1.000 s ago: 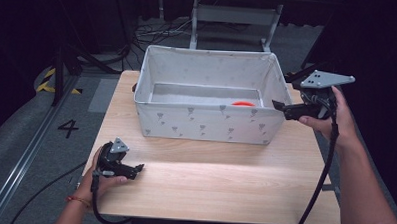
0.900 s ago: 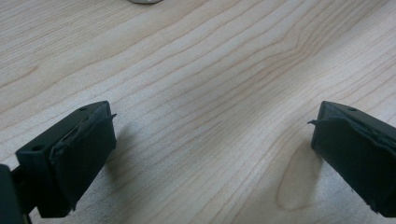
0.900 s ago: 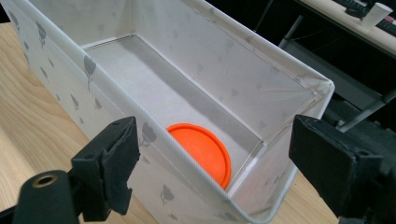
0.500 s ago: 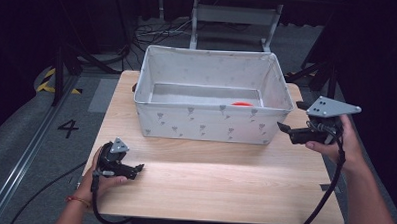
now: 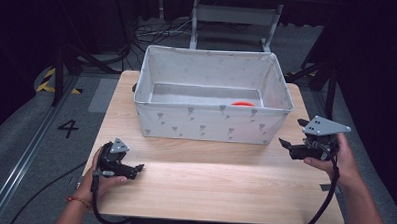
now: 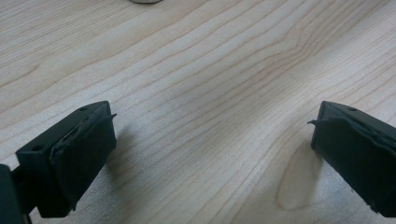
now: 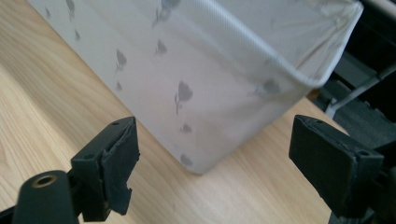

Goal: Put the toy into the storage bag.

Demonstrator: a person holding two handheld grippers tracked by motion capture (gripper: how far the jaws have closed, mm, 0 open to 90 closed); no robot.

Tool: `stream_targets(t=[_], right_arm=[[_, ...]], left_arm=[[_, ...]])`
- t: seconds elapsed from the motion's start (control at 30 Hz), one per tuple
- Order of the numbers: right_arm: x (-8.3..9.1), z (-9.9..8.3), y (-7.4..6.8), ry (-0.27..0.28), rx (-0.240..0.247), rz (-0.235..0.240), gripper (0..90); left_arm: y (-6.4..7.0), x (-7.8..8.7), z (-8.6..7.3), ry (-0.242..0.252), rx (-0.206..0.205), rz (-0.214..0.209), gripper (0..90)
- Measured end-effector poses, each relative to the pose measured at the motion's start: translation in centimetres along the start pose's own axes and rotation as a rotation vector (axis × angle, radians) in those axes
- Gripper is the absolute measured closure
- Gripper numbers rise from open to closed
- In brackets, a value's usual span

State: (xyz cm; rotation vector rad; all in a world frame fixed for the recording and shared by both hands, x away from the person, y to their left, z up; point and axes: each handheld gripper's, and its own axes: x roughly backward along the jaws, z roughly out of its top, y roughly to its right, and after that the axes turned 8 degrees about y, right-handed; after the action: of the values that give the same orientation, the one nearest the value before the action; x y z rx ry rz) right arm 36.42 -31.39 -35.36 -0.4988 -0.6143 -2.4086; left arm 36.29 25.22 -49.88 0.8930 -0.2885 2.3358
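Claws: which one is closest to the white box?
The right claw, by the white box's near right corner. The left claw sits farther back on the table.

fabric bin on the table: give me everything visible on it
The fabric bin is a rectangular, open-topped box of pale grey cloth printed with small darker grey motifs, with a rolled hem round the rim. It stands upright on the far half of the wooden table. An orange-red object lies on its floor near the right side, partly hidden by the front wall. The right gripper sits open off its front right corner, not touching.
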Motion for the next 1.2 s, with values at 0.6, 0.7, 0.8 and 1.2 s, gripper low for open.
stream_targets(t=[0.6, 0.7, 0.8, 1.2], right_arm=[[-1.9, -7.2, -1.4, -0.106, -0.065, 0.049, 17.2], [-2.1, -8.7, -1.4, -0.12, -0.096, 0.056, 17.2], [-2.1, -10.3, -1.5, -0.127, -0.109, 0.066, 17.1], [-1.7, -15.0, -2.3, -0.129, -0.264, 0.074, 16.7]], left_arm=[[0.1, 0.0, 0.0, 0.001, 0.006, 0.001, 0.4], [0.1, 0.0, 0.0, 0.0, 0.005, 0.0, 0.4], [0.1, 0.0, 0.0, 0.001, 0.006, 0.001, 0.4], [0.0, 0.0, 0.0, 0.0, 0.001, 0.0, 0.3]])
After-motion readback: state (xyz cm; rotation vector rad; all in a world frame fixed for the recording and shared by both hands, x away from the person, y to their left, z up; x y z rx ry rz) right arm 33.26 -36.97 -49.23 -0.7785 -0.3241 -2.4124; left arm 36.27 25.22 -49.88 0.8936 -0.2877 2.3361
